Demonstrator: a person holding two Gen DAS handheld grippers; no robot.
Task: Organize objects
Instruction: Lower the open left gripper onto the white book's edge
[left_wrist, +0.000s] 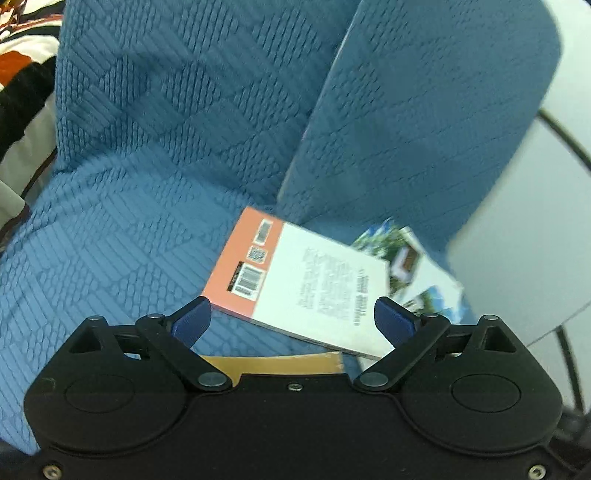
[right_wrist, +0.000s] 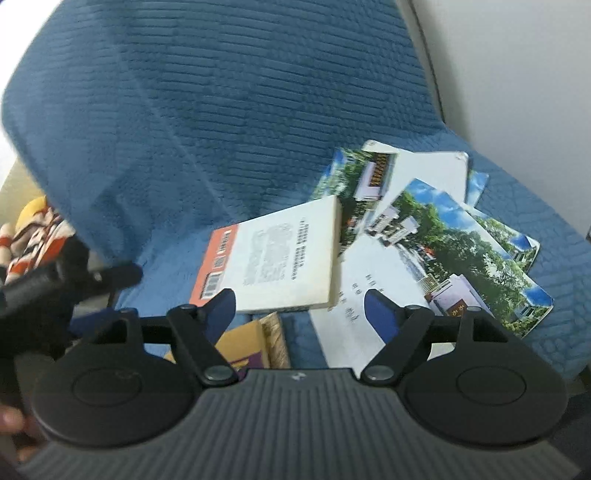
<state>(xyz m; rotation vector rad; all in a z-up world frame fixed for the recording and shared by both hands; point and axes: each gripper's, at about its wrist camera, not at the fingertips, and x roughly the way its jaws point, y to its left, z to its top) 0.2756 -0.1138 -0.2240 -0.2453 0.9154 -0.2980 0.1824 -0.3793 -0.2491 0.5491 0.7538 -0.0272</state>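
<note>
A white book with an orange strip and barcodes (left_wrist: 295, 280) (right_wrist: 280, 254) lies flat on the blue sofa seat (left_wrist: 110, 251). My left gripper (left_wrist: 291, 306) hovers just above the book's near edge, its blue pads wide apart and touching nothing. My right gripper (right_wrist: 300, 295) is open too, over the book's near right corner and a white printed sheet (right_wrist: 362, 321). Several photo booklets of trees and buildings (right_wrist: 472, 251) (left_wrist: 406, 262) fan out to the right of the book. A tan book (right_wrist: 251, 339) (left_wrist: 273, 363) lies partly hidden under both grippers.
The quilted blue backrest (right_wrist: 240, 92) rises behind the pile and a blue armrest (left_wrist: 424, 110) stands to its right. A white wall (right_wrist: 517, 74) lies beyond. A striped orange, black and white fabric (right_wrist: 33, 236) sits at the left. A black cable (left_wrist: 565, 136) runs past the armrest.
</note>
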